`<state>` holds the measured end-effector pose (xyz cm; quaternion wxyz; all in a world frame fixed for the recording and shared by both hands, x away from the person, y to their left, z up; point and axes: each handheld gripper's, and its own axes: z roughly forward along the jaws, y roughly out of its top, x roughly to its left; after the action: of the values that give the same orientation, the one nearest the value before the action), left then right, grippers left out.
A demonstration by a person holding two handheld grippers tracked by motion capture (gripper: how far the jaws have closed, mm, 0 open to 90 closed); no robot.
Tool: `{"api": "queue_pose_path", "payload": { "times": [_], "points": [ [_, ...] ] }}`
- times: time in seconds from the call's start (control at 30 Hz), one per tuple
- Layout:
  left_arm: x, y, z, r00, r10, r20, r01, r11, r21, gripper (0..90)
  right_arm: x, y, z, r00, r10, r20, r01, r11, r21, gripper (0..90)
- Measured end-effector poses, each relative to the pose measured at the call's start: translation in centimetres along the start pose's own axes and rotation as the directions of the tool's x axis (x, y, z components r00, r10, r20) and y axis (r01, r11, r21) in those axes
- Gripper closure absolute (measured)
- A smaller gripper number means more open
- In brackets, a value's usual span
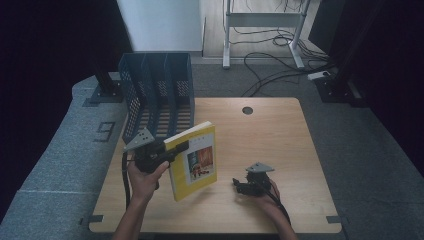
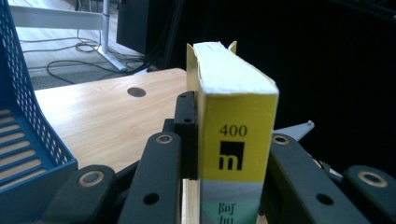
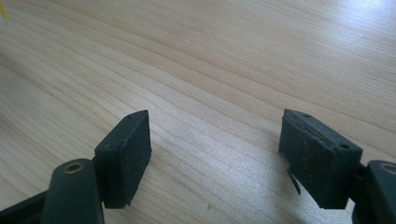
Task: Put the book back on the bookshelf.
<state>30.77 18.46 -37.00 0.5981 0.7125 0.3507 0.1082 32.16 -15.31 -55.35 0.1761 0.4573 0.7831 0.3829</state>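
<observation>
A yellow book [image 1: 195, 160] is held up off the wooden table [image 1: 280, 135], tilted, with its cover toward the camera. My left gripper [image 1: 176, 148] is shut on its spine edge. In the left gripper view the book [image 2: 233, 126] stands upright between the jaws, its yellow spine marked "400", and both pads press on its covers. My right gripper [image 1: 239, 184] rests low over the table at the front right, to the right of the book. Its jaws stand open in the right gripper view [image 3: 215, 154], with bare wood between them.
A blue mesh file rack [image 1: 157, 92] with upright dividers stands at the table's back left, just behind the book; its corner [image 2: 28, 135] shows in the left gripper view. A round cable hole [image 1: 247, 110] sits near the table's far edge. Cables and a desk frame lie on the floor beyond.
</observation>
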Motion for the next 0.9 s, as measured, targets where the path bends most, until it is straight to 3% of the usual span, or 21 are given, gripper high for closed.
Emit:
{"api": "queue_pose_path", "payload": {
  "times": [0.43,0.9],
  "points": [
    [0.3,0.7,0.2,1.0000,-0.002,0.000,0.002,1.0000,-0.005,75.5,0.0,0.0,0.0,1.0000,0.004,0.009,-0.004,1.000,-0.002,26.0],
    [0.5,1.4,0.3,1.0000,0.000,-0.005,-0.001,0.9997,-0.025,75.4,0.5,0.0,0.1,0.9983,-0.032,0.049,0.032,0.999,0.010,26.2]
  ]
}}
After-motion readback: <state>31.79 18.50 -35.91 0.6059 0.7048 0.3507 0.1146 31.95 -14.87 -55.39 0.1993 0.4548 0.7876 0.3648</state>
